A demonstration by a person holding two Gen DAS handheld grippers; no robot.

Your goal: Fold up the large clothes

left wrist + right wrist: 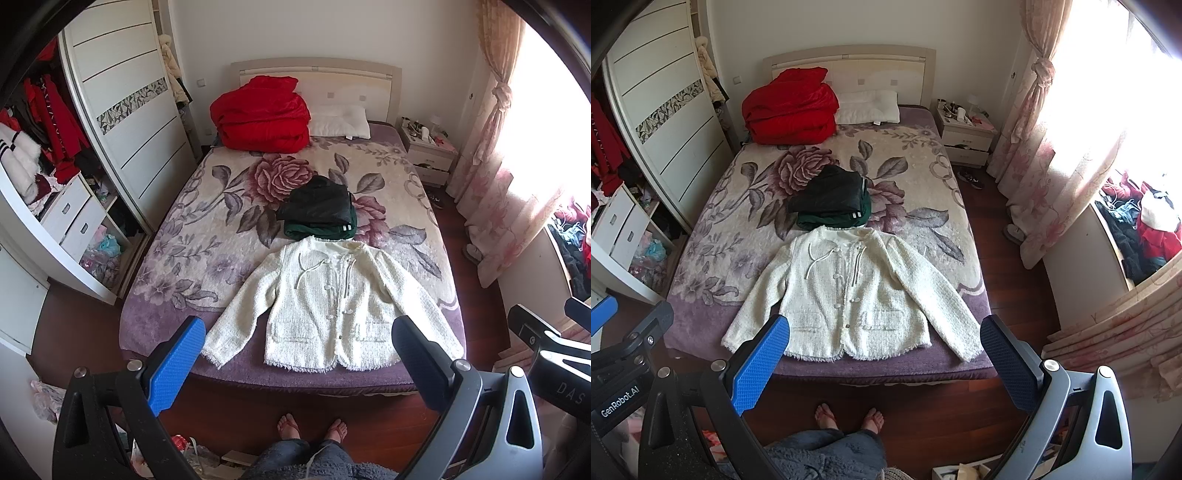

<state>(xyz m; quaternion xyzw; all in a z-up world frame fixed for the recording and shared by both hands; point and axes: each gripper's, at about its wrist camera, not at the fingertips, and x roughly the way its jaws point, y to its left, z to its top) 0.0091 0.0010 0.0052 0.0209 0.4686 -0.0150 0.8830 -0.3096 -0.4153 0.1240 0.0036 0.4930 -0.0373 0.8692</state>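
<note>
A white tweed jacket (pixel 325 306) lies flat and face up at the near end of the bed, sleeves spread out to both sides; it also shows in the right wrist view (pixel 849 295). Behind it sits a folded pile of dark green and black clothes (pixel 319 208) (pixel 831 201). My left gripper (pixel 299 339) is open and empty, held above the floor in front of the bed's foot. My right gripper (pixel 884 336) is open and empty at about the same height, to the right of the left one.
The bed (pixel 192 229) has a floral blanket, a red quilt (pixel 262 118) and a white pillow (pixel 340 122) at the head. An open wardrobe (pixel 55 177) stands left, a nightstand (pixel 428 147) and curtains (pixel 1052 166) right. The person's feet (pixel 314 428) stand on the wooden floor.
</note>
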